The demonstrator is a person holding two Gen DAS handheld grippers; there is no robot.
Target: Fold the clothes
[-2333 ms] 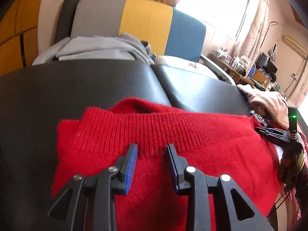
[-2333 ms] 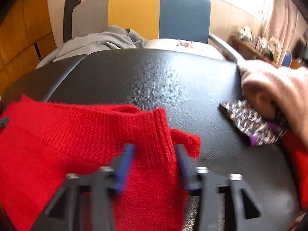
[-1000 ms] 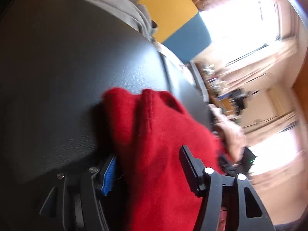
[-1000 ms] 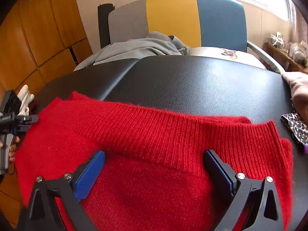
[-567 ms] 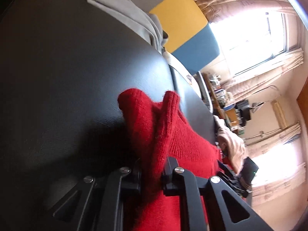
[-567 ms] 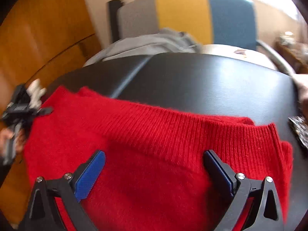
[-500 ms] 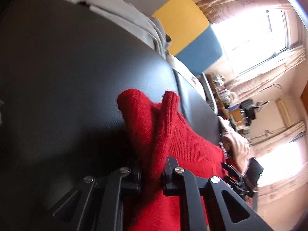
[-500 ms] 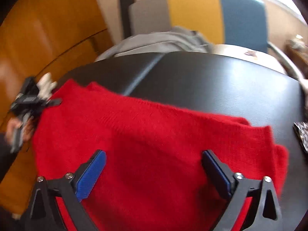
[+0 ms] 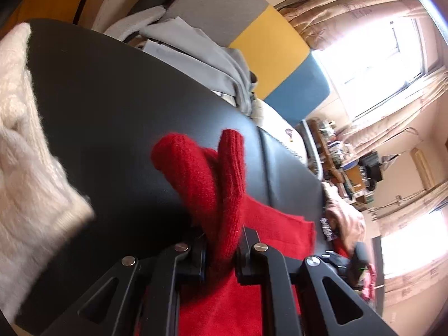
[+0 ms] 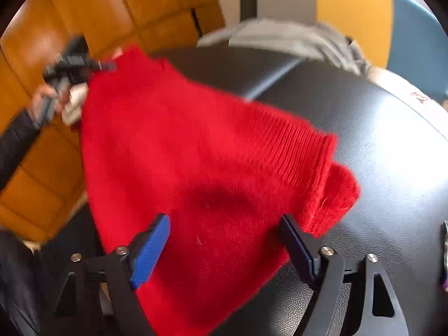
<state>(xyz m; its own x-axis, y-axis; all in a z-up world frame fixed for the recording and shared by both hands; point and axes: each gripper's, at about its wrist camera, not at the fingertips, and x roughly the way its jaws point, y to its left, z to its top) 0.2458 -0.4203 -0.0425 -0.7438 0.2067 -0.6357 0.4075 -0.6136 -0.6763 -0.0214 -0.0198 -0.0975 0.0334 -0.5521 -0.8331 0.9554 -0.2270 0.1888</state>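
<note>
Left tool clamps fuzzy red knit sweater edge, lifted off black leather counter; right tool spread wide over sweater.

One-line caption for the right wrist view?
Open right tongs straddle a red sweater on the black table; left tongs lift its far corner.

Your right claw stands wide, blue-padded fingers spread over the red sweater, nothing pinched between them. The sweater is lifted at its far left corner, where your left claw clamps it, blurred, your hand behind. Its ribbed hem runs down to the right; a folded corner lies on the black padded table. Grey clothing is heaped beyond the table, before a grey, yellow and blue chair back. Orange wood panels fill the left.
</note>
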